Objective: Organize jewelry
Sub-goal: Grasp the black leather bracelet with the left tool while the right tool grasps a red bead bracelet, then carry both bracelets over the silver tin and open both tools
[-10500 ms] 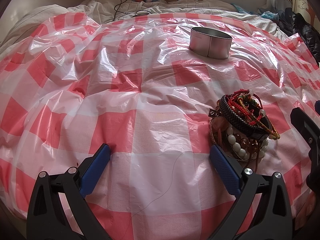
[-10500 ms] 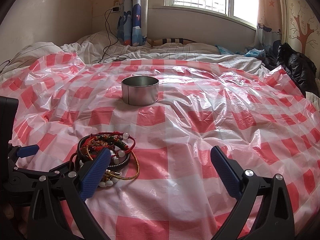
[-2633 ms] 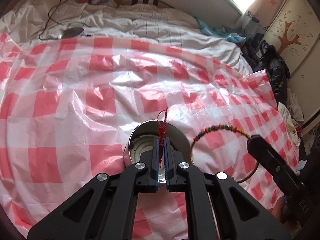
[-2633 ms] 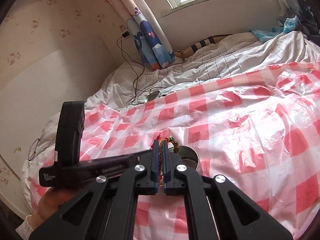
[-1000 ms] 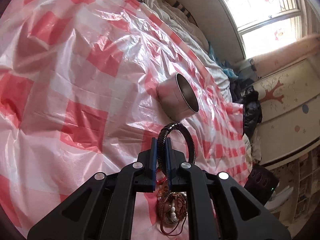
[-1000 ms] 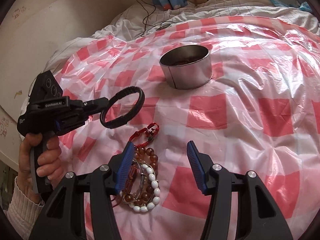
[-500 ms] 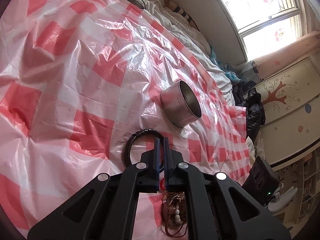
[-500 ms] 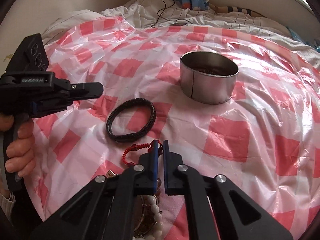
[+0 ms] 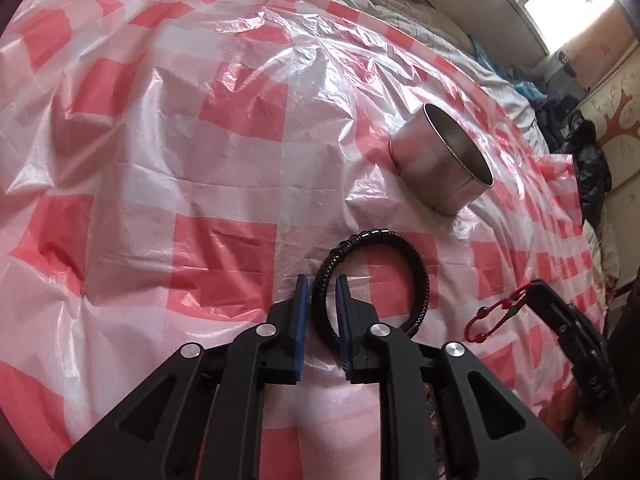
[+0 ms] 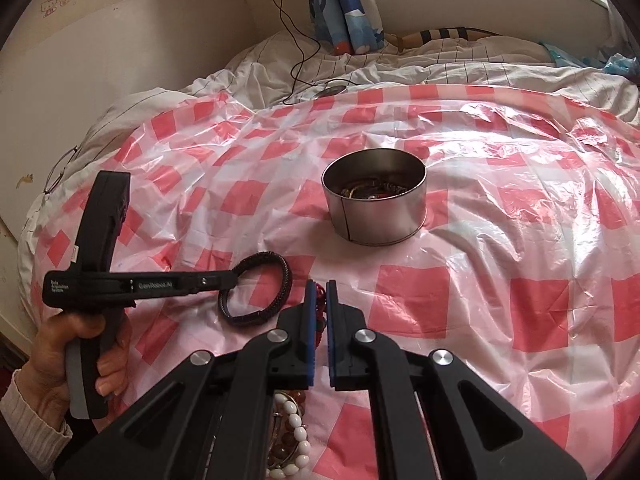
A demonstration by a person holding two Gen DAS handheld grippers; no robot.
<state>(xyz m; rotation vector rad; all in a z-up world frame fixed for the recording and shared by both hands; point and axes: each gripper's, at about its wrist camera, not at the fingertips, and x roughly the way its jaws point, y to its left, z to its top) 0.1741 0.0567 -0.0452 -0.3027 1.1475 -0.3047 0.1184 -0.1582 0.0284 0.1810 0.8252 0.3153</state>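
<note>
A black braided bracelet [image 9: 404, 248] lies flat on the red-checked plastic sheet [image 9: 224, 240]. My left gripper [image 9: 322, 280] straddles its near band. Its jaws are opening, and the blue pads [image 9: 301, 312] stand clear of the band. The right wrist view shows the same bracelet [image 10: 256, 292] at the left gripper's [image 10: 234, 278] tip. My right gripper [image 10: 319, 286] is shut on a red cord bracelet [image 10: 319, 300], which dangles from it in the left wrist view [image 9: 492, 316]. A round metal tin [image 10: 374, 208] holding some jewelry stands beyond both grippers.
A pile of bead bracelets [image 10: 288, 432] lies under my right gripper. A person's hand [image 10: 80, 352] holds the left gripper's handle. A charging cable [image 10: 304, 56] and white bedding [image 10: 440, 64] lie behind the sheet. Dark clothes [image 9: 592, 168] are heaped at the right.
The black bracelet went from being held in the air to lying on the sheet, and the left jaws have parted around its band. The right gripper shut on the red cord bracelet and rose.
</note>
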